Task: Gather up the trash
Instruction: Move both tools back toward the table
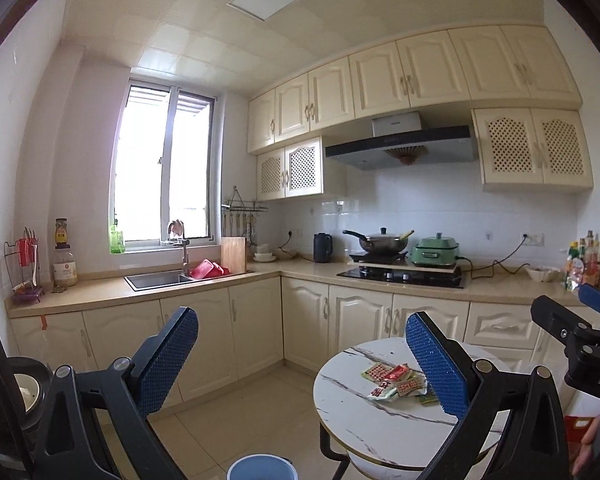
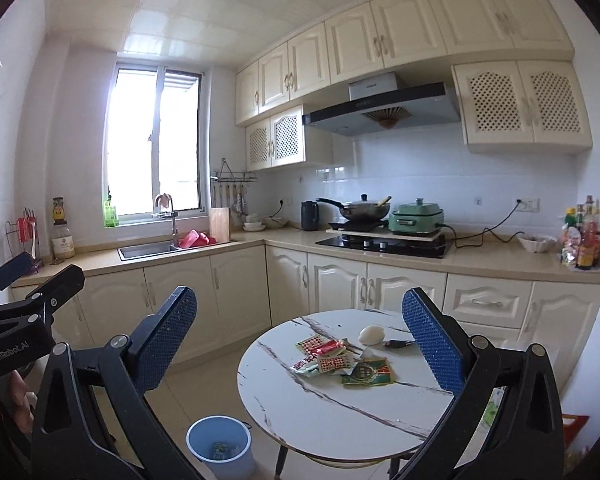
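I hold both grippers, left gripper [image 1: 302, 354] and right gripper [image 2: 300, 334], spread wide, empty; crumpled red-green snack wrappers [image 2: 326, 356] lie mid-tabletop on the round white marble table [image 2: 340, 412], nearer my right.

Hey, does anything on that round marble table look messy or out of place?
Yes: crumpled red and green snack wrappers lie scattered on the round white marble table, not in the blue bucket bin on the floor beside it.

White marble-veined table [image 2: 332, 408]; red-green wrappers [image 2: 326, 356]; pale-blue bin [image 2: 220, 446].
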Motion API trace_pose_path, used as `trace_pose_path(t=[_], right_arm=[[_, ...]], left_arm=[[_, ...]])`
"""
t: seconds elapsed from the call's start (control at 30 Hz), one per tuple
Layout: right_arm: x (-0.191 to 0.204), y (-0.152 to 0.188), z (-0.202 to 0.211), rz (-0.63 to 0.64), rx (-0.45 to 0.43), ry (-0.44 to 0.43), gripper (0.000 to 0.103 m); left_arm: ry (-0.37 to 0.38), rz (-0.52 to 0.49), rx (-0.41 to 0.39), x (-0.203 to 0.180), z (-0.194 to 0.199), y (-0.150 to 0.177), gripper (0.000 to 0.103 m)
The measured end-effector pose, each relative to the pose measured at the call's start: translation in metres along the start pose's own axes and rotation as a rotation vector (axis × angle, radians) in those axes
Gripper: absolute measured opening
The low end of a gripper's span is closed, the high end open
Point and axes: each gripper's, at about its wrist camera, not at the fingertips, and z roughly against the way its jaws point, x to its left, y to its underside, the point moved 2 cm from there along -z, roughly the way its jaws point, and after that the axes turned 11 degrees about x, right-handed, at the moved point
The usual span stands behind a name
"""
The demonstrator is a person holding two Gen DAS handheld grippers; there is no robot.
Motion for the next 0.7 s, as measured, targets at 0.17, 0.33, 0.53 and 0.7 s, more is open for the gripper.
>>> trace_pose_path(t=[0.17, 0.33, 0.53, 0.7], right_arm=[[-0.007, 0.001, -0.001, -0.01, 0.007, 0.014, 0.103], [-0.014, 0.004, -0.005, -0.016, 0.015, 0.024, 0.103], [-0.033, 0.011, -0.024, -0.04, 0.051, 0.061, 0.103], [-0.067, 0.026, -0.056, -0.087, 0.117, 0.11, 0.103]], left_arm=[[-0.001, -0.006, 0.016, 0.001, -0.03, -0.007, 0.102], [-0.003, -0.007, 0.033, 0.002, -0.058, -0.024, 0.102], [-0.001, -0.011, 0.088, -0.004, -0.108, -0.046, 0.102], [0.028, -0.015, 0.194, -0.021, -0.176, -0.061, 0.102]])
